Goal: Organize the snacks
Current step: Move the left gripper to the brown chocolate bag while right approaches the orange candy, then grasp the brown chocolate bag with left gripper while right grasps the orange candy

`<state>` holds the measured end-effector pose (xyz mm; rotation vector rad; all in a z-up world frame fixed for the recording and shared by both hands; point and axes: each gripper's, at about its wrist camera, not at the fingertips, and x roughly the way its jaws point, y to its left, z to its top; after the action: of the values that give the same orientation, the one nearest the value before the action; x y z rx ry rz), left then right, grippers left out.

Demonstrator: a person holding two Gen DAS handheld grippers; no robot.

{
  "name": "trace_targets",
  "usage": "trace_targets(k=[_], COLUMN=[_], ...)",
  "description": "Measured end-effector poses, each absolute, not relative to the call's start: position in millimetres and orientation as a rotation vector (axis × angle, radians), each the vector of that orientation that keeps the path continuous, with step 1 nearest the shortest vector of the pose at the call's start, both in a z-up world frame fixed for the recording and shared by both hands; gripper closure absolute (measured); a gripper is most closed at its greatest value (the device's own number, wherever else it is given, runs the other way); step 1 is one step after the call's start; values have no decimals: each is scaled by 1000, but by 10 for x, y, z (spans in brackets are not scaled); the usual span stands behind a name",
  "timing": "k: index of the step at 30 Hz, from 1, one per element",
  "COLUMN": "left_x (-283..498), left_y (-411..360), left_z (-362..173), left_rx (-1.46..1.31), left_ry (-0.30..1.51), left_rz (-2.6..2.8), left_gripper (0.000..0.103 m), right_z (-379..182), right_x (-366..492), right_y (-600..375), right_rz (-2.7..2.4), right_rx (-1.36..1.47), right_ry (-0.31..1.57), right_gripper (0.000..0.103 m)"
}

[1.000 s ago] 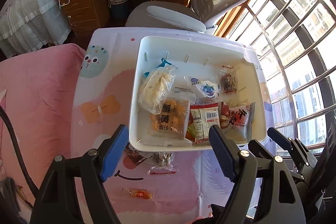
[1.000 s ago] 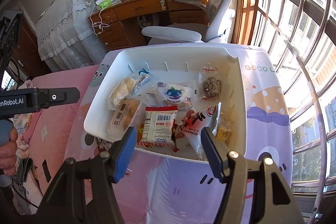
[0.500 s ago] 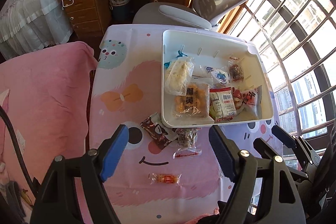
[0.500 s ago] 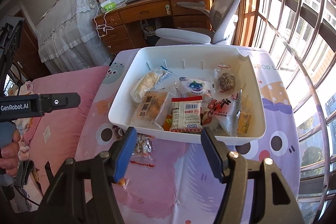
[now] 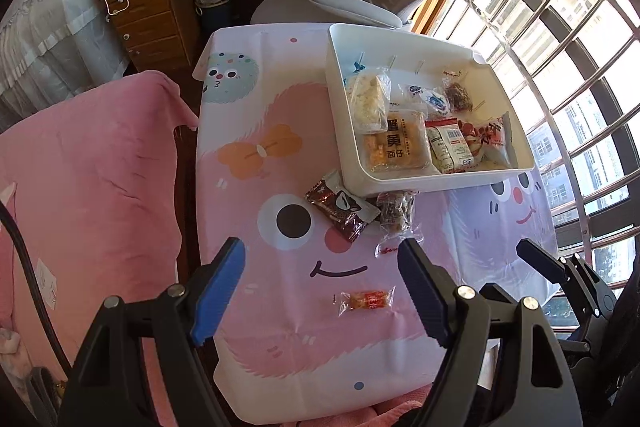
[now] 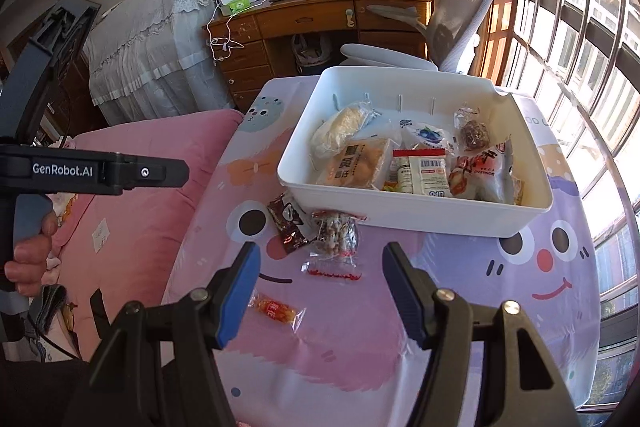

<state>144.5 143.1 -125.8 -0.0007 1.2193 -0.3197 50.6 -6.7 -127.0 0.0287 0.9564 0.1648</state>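
Hiding under the white bin (image 5: 404,183), two snack packets (image 5: 394,213) poke out.

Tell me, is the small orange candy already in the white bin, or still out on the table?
Out. The orange candy lies alone on the tablecloth, apart from the white bin, near the open left gripper.

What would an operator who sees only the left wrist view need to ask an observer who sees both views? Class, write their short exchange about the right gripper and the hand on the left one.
Operator: Is the right gripper holding anything?
Observer: No. It is open and empty; the nut packet lies on the tablecloth ahead of it.
Operator: What holds my left gripper?
Observer: A hand is wrapped round its handle, over the pink blanket.
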Motion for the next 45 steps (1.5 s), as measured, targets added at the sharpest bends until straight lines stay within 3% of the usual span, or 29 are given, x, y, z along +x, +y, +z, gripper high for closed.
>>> trace_targets(k=[17, 33, 45], left_x=[1432, 1717, 1946], left_y=[1431, 983, 641], left_z=[-1592, -2153, -2622], left_rx=[79, 214, 331], left_ry=[1227, 1247, 1265], left_rz=[-398, -599, -658], left_gripper=[25, 25, 26], right_z=[-1845, -2320, -2595], right_x=[342, 475, 557], right_y=[406, 674, 667], right_rz=[303, 512, 584], right_rx=[-166, -390, -401], right_ry=[1020, 1108, 1142], right_gripper=[39, 39, 42])
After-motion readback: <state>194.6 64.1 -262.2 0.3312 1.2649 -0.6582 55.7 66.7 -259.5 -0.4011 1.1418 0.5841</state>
